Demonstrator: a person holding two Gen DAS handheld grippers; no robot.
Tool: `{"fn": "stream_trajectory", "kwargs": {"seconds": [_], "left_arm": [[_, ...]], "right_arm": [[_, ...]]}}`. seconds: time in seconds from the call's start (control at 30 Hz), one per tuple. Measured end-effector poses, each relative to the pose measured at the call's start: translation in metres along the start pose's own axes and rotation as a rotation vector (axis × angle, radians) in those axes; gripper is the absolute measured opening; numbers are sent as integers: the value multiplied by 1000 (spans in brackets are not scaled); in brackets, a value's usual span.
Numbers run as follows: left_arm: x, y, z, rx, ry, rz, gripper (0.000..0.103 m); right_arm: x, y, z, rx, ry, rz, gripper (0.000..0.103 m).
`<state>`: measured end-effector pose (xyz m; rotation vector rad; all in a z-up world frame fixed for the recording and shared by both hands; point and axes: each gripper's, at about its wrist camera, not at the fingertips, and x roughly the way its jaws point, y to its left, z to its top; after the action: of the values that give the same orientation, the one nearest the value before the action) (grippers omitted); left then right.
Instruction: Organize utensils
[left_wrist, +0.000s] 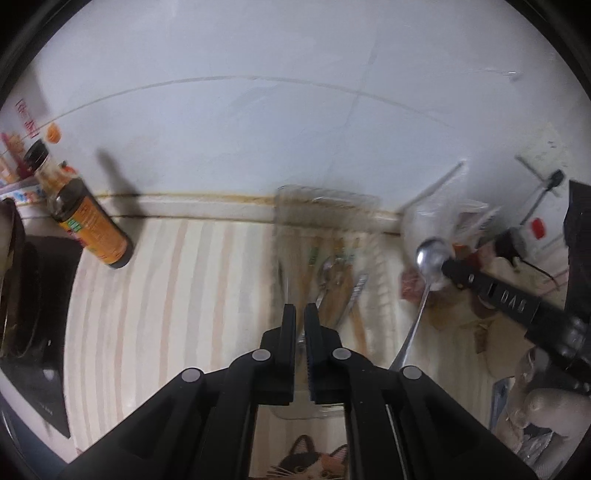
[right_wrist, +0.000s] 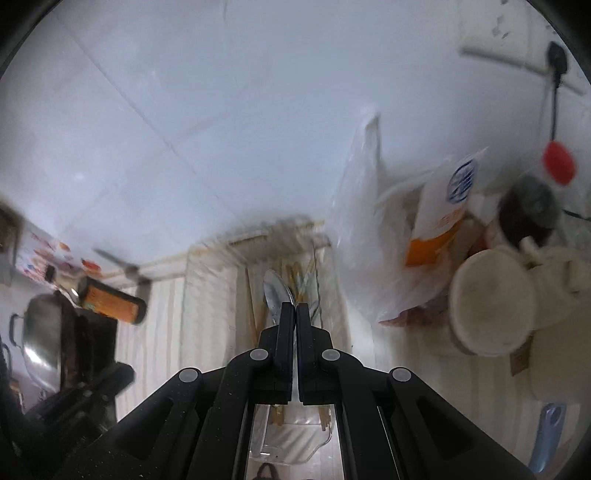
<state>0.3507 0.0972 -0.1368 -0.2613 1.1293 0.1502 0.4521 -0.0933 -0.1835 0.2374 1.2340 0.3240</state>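
Note:
A clear plastic tray (left_wrist: 295, 221) on the striped counter holds chopsticks (left_wrist: 314, 258), spoons and a fork (left_wrist: 356, 291). My left gripper (left_wrist: 300, 308) hovers over its near end, fingers nearly closed with a thin metal handle between them. My right gripper (right_wrist: 296, 308) is shut on the handle of a steel spoon (right_wrist: 275, 291), bowl forward, above the tray (right_wrist: 280, 446). In the left wrist view that spoon (left_wrist: 428, 254) hangs to the right of the tray, held by the right gripper's finger (left_wrist: 491, 295).
A dark sauce bottle (left_wrist: 88, 225) stands at the back left, beside a black stove and a steel wok (right_wrist: 40, 332). Plastic bags (right_wrist: 373, 236), a round white lid (right_wrist: 491, 299) and a red-tipped plug (right_wrist: 559, 164) crowd the right. A tiled wall runs behind.

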Motion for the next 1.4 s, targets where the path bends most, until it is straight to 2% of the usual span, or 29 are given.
{"fn": "stream_trajectory", "kwargs": {"seconds": [0.1,0.17,0.2,0.23,0.3,0.33,0.47,0.5,0.53,0.57,0.63,0.7,1.03,1.2,1.4], "left_arm": [[6,7,-7,-8,16,45,7],[10,12,-15,-16,19,83,12],[12,15,-19,-20,23,102,23],[14,17,-22,-21,23,117,40],[16,20,-30,-24,16,152,63],[17,23,-35,-27,3,160,69],[17,24,-48,-8,-23,183,72],[16,22,-52,5,-31,189,83],[16,21,-55,15,-37,194,99],[16,20,-57,24,-42,197,103],[15,16,-60,39,-47,211,103],[15,14,-63,49,-48,213,103],[-15,7,-85,89,-95,197,103],[-49,5,-102,83,-131,181,103],[-116,-1,-134,73,-202,164,103]], "right_arm": [[20,0,-10,-3,62,4,4],[27,-1,-17,-5,85,-3,7],[28,-1,-22,-14,89,-15,13],[28,-1,-26,-26,84,-39,23],[24,0,-36,-52,68,-83,36],[22,0,-42,-64,64,-103,42],[15,3,-71,-120,28,-219,61],[14,4,-80,-135,20,-246,69],[11,5,-86,-146,12,-269,77],[9,4,-92,-151,5,-290,82],[3,1,-102,-157,-6,-320,97],[-1,1,-109,-154,-17,-338,100],[-41,3,-129,-123,-105,-374,102],[-83,4,-149,-106,-150,-317,102],[-151,12,-182,-129,-217,-232,102]]}}
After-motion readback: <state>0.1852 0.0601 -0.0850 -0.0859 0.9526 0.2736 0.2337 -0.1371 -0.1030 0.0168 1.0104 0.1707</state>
